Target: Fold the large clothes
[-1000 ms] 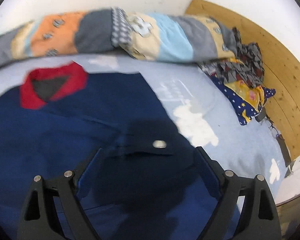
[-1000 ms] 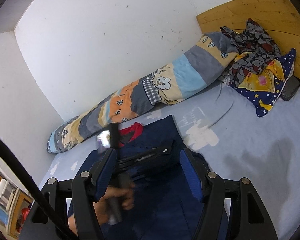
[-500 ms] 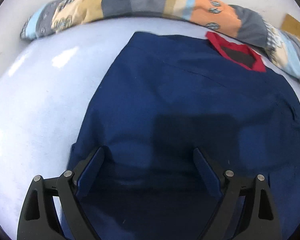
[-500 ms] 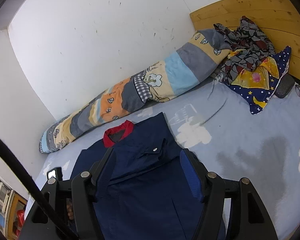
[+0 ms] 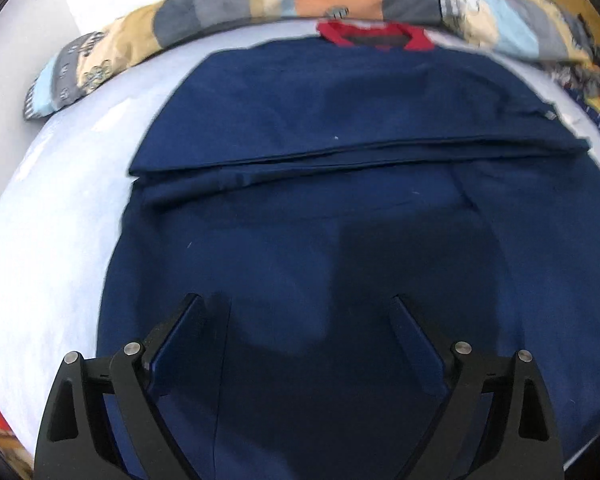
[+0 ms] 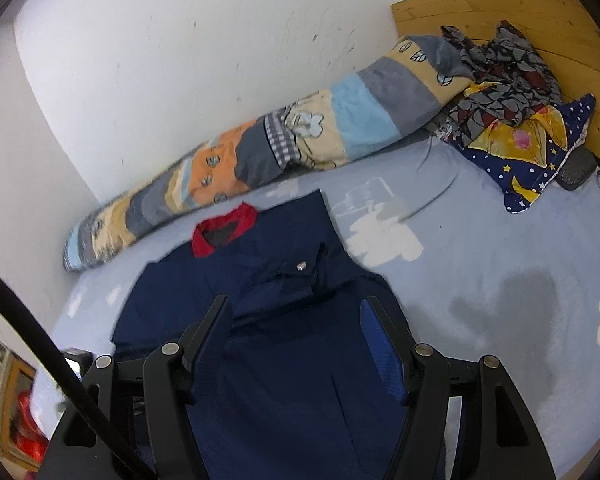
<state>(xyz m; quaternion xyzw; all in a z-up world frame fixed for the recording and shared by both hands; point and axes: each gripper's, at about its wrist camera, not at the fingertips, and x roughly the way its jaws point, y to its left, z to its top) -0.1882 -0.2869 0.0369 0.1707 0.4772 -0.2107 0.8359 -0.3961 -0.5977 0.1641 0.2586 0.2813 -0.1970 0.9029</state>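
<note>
A large navy jacket (image 5: 320, 208) with a red collar (image 5: 374, 36) lies spread on the light blue bed; a sleeve lies folded across its middle as a long band. It also shows in the right wrist view (image 6: 284, 320), with its red collar (image 6: 224, 230) and a silver snap on the folded cuff. My left gripper (image 5: 296, 320) is open and empty, hovering over the jacket's lower part. My right gripper (image 6: 296, 316) is open and empty above the jacket's right side.
A rolled patchwork quilt (image 6: 300, 136) lies along the white wall. A pile of patterned clothes (image 6: 512, 92) sits by the wooden headboard (image 6: 548, 20). The bed sheet (image 6: 500, 260) stretches to the right of the jacket. A thin cable (image 6: 432, 200) lies on it.
The left gripper has swung from the cuff at the jacket's right side to its left, then pulled back toward the hem. The right gripper has drawn back slightly; the hand has left its view.
</note>
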